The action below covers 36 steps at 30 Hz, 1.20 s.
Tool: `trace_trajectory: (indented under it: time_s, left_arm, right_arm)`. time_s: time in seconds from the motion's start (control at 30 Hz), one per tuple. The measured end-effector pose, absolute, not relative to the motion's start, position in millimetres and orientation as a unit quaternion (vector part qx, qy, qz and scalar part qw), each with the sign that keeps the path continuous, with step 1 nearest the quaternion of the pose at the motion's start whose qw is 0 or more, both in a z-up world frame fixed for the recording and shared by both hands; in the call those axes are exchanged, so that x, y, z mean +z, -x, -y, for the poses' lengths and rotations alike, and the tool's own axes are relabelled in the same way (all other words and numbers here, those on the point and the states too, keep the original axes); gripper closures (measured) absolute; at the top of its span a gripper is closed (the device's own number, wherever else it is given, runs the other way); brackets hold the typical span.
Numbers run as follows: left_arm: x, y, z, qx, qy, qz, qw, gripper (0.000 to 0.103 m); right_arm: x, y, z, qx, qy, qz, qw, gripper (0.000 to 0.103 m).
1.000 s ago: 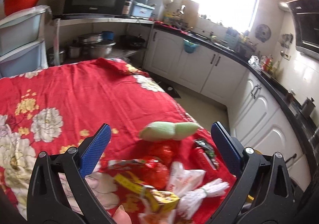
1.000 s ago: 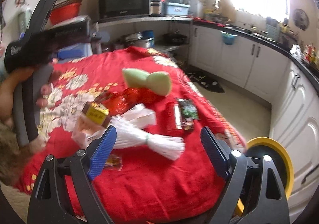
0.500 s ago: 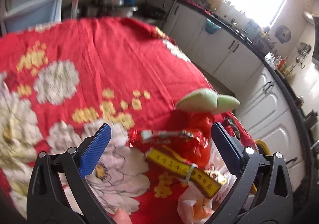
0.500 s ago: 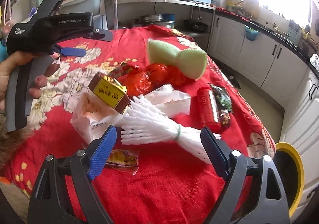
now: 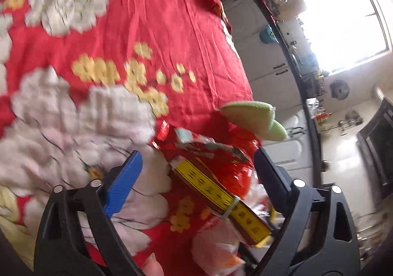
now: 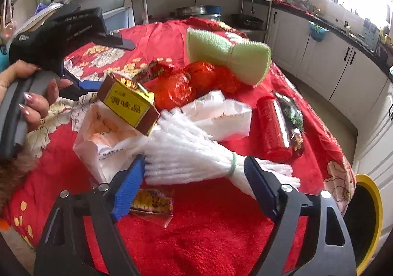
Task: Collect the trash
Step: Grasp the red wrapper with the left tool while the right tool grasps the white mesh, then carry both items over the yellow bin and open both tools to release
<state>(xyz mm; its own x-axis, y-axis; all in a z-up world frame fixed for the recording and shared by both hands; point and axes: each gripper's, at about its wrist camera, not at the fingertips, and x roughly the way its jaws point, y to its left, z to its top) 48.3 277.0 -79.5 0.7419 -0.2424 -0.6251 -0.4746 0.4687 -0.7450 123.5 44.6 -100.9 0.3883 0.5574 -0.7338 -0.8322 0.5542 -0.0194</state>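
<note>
Two tongs are closing but grip nothing. Left tongs (image 5: 196,172) straddle the yellow seasoning box (image 5: 221,199), lying slantwise. Right tongs (image 6: 196,172) straddle the white string bundle (image 6: 191,153), lying sideways on the red-clothed counter (image 6: 221,226).

One yellow-labelled box (image 6: 127,106), one green sponge (image 6: 228,57), one white fringe bundle (image 6: 194,155) between right jaws, two white bags (image 6: 221,116), one red can (image 6: 272,126).

We are seeing a red tablecloth (image 6: 221,239) with white and yellow flowers, a pale green sponge (image 6: 228,57), a brown box (image 6: 130,106) with a yellow label, a white bundle of strands (image 6: 186,155), a red can (image 6: 272,126) and crinkled red wrappers (image 6: 196,81).
</note>
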Motion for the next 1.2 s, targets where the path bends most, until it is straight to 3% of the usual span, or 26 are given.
trace_trajectory:
  time_s: [0.33,0.43,0.5,0.6,0.7,1.2]
  left_arm:
    - [-101.5,-72.2,-283.5,0.089,0.570,-0.351,0.738,0.042]
    - [-102.7,-79.5,-286.7,0.104,0.564,-0.360,0.736,0.051]
    - [-100.8,-82.1,-287.5,0.119,0.552,-0.365,0.740,0.064]
    - [-103.1,-84.9,-289.7,0.126,0.548,-0.368,0.740,0.077]
    - [-103.8,-85.7,-291.2,0.127,0.536,-0.372,0.748,0.085]
    - [-50.9,-68.2,-278.2,0.117,0.441,-0.330,0.827,0.097]
  right_arm:
    - [-108.4,-126.9,-43.8,0.438,0.192,-0.367,0.798,0.046]
    - [-107.8,-128.8,-40.3,0.439,0.182,-0.372,0.797,0.055]
    - [-107.2,-130.1,-38.1,0.437,0.178,-0.374,0.798,0.065]
    - [-105.8,-131.5,-34.8,0.440,0.173,-0.377,0.796,0.080]
    - [-105.0,-130.4,-32.6,0.438,0.172,-0.378,0.797,0.091]
    - [-80.5,-129.1,-2.2,0.447,0.116,-0.368,0.807,0.092]
